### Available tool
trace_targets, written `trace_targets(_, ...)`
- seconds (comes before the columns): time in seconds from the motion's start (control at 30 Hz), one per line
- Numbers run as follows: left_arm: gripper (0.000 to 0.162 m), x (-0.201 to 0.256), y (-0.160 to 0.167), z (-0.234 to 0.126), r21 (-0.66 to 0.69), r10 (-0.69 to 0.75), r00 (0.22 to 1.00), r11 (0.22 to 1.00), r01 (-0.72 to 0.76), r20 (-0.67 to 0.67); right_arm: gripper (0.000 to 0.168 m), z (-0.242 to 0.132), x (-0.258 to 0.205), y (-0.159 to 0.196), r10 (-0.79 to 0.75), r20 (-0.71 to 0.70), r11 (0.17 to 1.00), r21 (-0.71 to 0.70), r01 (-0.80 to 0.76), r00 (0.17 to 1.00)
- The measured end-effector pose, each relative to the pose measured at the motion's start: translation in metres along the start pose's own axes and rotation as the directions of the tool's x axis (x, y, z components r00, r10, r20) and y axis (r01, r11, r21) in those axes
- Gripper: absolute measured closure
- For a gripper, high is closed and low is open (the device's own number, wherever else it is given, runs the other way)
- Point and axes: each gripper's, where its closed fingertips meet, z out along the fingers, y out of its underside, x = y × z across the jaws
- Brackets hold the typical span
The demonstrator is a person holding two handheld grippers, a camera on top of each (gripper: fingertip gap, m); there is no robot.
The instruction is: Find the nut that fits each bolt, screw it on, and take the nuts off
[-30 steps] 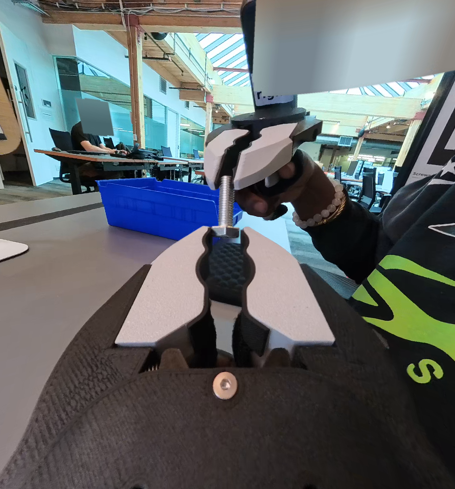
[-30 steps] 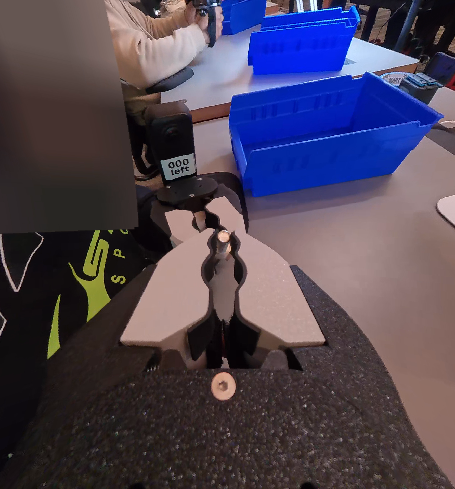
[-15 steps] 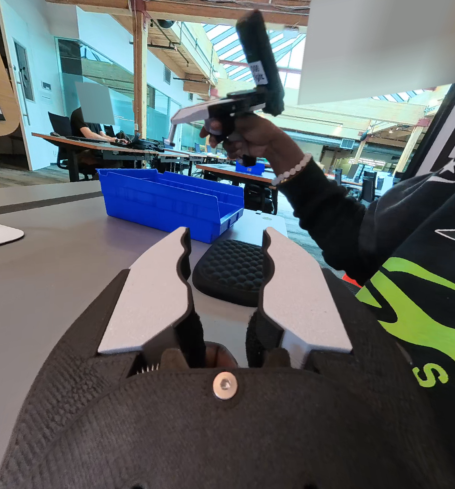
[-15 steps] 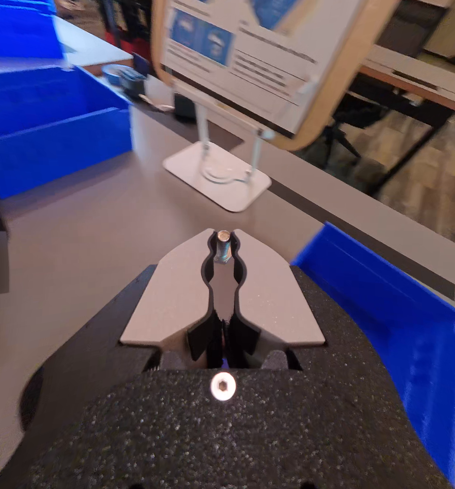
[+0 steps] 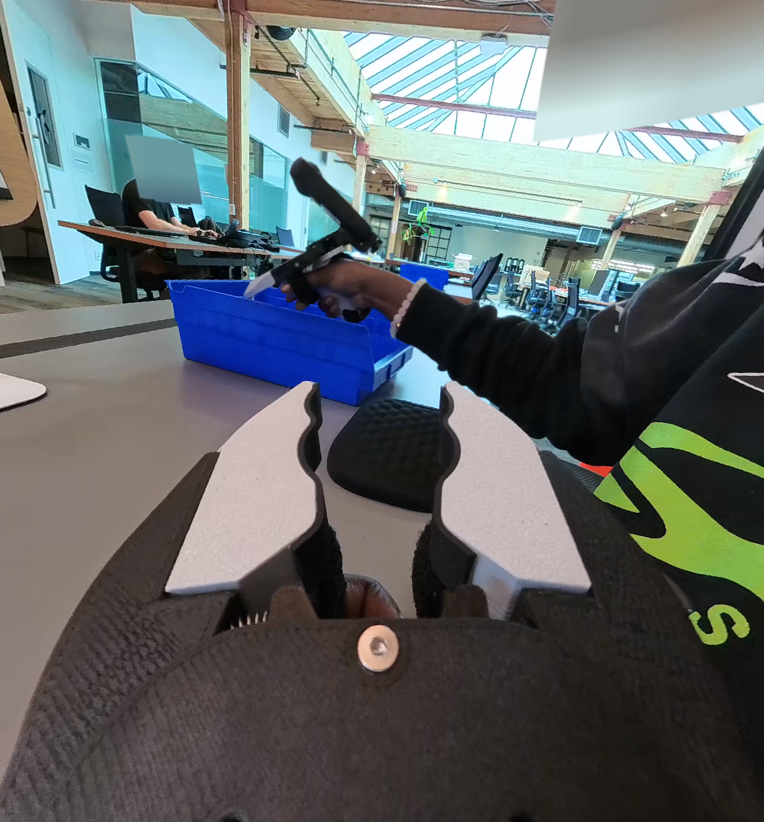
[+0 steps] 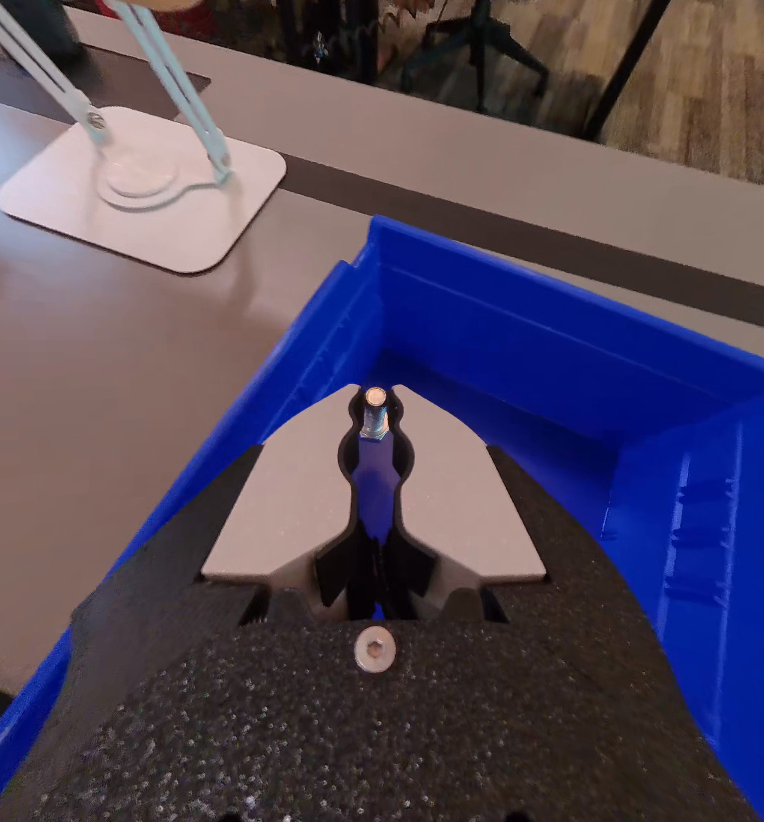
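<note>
My right claw [image 6: 375, 391] is clamped on the bolt [image 6: 374, 416]. The bolt sits at the very tips, its long axis running straight out along my fingers, so I look almost down its length: the flat shank end faces forward and a hex part sits nearer me in the notch. I cannot tell whether that hex is the head or a nut.

Just past the tips lies the blue bin [image 6: 526, 311]. I am tilted down into its far left corner, walls rising on both sides, and the bolt hangs above the bin floor, touching nothing but my claw. So the bolt lies in line with the drop. I judge that opening here would let it fall inside the bin, close to that corner. A tilt could send it against a wall, nothing worse.

My left claw [image 5: 378, 396] is spread wide and empty, low over the grey surface [image 5: 82, 445], with a black padded rest [image 5: 384, 449] showing between its fingers. From there the bin [image 5: 282, 342] stands farther off, and the right claw [image 5: 260, 284] pokes over its rim. The right is much the nearer, so the next move is its job.

Beyond the bin, a white stand base [image 6: 140, 195] rests on the surface.
</note>
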Motion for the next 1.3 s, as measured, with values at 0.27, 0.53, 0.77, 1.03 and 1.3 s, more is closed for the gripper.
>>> trace_targets(0.27,0.112,0.0,0.0,0.0,0.001,0.002,1.0,1.0,-0.002,0.002,0.158,0.033,0.025,0.025,0.037,-0.075,0.996,-0.081,-0.043,0.996)
trace_targets(0.53,0.113,0.0,0.0,0.0,-0.001,0.013,1.0,1.0,-0.013,0.004,0.158,0.044,0.028,0.039,0.024,-0.097,0.992,-0.122,-0.035,0.995)
trace_targets(0.77,0.113,0.001,0.0,-0.001,-0.001,0.018,1.0,1.0,-0.018,0.007,0.154,0.041,0.031,0.038,0.023,-0.115,0.992,-0.12,-0.037,0.993)
trace_targets(1.03,0.113,0.0,0.001,-0.001,-0.003,0.021,1.0,1.0,-0.021,0.012,0.128,-0.034,-0.003,-0.026,0.119,-0.093,0.969,0.226,-0.095,0.989)
trace_targets(1.3,0.114,-0.001,-0.001,-0.001,-0.023,0.005,1.0,1.0,-0.005,0.022,0.127,-0.155,-0.14,-0.061,0.023,0.231,0.773,0.613,-0.164,0.973)
